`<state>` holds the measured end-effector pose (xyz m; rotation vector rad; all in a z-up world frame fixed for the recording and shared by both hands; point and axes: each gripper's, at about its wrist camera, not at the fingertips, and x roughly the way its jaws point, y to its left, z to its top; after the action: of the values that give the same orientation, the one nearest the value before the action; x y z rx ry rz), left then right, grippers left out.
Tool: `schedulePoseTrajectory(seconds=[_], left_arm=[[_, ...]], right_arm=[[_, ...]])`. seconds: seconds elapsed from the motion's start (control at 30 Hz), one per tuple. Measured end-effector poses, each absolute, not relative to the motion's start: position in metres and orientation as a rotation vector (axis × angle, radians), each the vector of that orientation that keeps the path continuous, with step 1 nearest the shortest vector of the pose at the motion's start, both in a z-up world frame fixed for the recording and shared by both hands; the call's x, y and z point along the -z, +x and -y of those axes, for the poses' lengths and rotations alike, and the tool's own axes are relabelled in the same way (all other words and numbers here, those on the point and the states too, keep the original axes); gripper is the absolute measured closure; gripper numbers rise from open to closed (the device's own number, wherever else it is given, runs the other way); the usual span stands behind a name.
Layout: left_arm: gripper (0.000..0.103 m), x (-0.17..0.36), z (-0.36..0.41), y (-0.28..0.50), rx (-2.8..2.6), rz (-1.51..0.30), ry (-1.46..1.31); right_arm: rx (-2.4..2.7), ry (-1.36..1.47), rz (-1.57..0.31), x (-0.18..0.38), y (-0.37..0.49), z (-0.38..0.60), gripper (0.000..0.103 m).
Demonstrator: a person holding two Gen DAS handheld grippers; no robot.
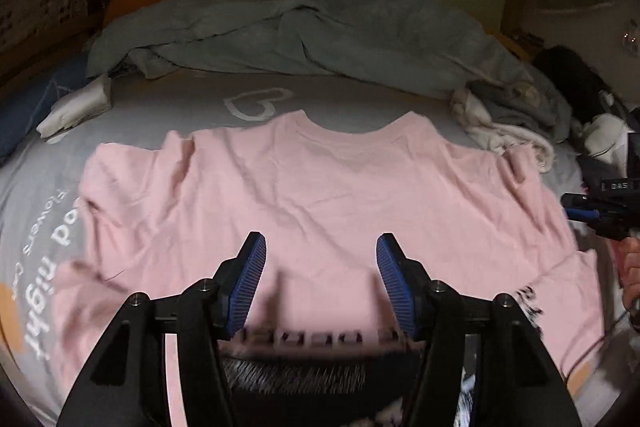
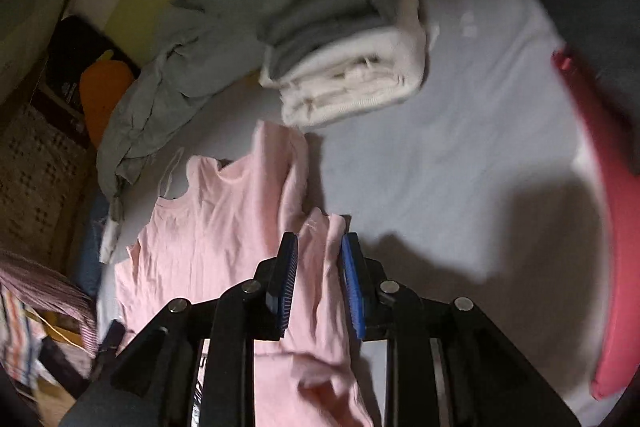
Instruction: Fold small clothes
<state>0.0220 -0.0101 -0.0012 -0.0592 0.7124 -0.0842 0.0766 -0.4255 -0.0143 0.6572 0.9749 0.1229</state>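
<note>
Only from right claw (image 2: 316,283): folded white stack (image 2: 352,83).

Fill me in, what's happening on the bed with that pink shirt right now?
A person with a gripper in each hand is folding a pink T-shirt, spread flat on the grey bedsheet. The left gripper hovers open over the shirt's middle, holding nothing. The right gripper is over a sleeve at the shirt's edge, jaws slightly apart and not clamped. A stack of folded clothes sits beyond, beside a crumpled grey-green blanket.

Bedsheet (image 1: 36,227) reads "good night"; heart outline.
</note>
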Motion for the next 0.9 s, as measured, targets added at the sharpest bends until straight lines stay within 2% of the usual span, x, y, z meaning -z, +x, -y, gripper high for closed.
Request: schedulePoseTrajectory(seconds=[0.13, 0.17, 0.2, 0.23, 0.43, 0.53, 0.67, 0.9], left_arm=[[0.046, 0.018, 0.018, 0.034, 0.086, -0.723, -0.066], [0.046, 0.023, 0.019, 0.034, 0.09, -0.727, -0.062], [0.046, 0.03, 0.021, 0.035, 0.091, -0.732, -0.05], [0.046, 0.037, 0.023, 0.036, 0.083, -0.735, -0.038], [0.046, 0.048, 0.017, 0.033, 0.047, -0.727, -0.059], [0.046, 0.05, 0.02, 0.034, 0.047, -0.729, -0.042], [0.045, 0.051, 0.022, 0.035, 0.048, -0.728, -0.031], [0.042, 0.052, 0.02, 0.035, 0.061, -0.728, -0.036]], right_arm=[[-0.131, 0.667, -1.01, 0.034, 0.088, 0.426, 0.081], [-0.109, 0.637, -1.015, 0.034, 0.09, 0.423, 0.085], [-0.111, 0.607, -1.01, 0.033, 0.091, 0.421, 0.098], [-0.121, 0.572, -0.996, 0.029, 0.09, 0.416, 0.1], [0.116, 0.376, -0.79, -0.006, 0.043, 0.418, 0.1], [0.227, 0.332, -0.802, -0.002, 0.017, 0.418, 0.1], [0.266, 0.435, -0.916, 0.03, -0.004, 0.427, 0.1], [0.343, 0.488, -0.793, 0.006, -0.016, 0.452, 0.099]])
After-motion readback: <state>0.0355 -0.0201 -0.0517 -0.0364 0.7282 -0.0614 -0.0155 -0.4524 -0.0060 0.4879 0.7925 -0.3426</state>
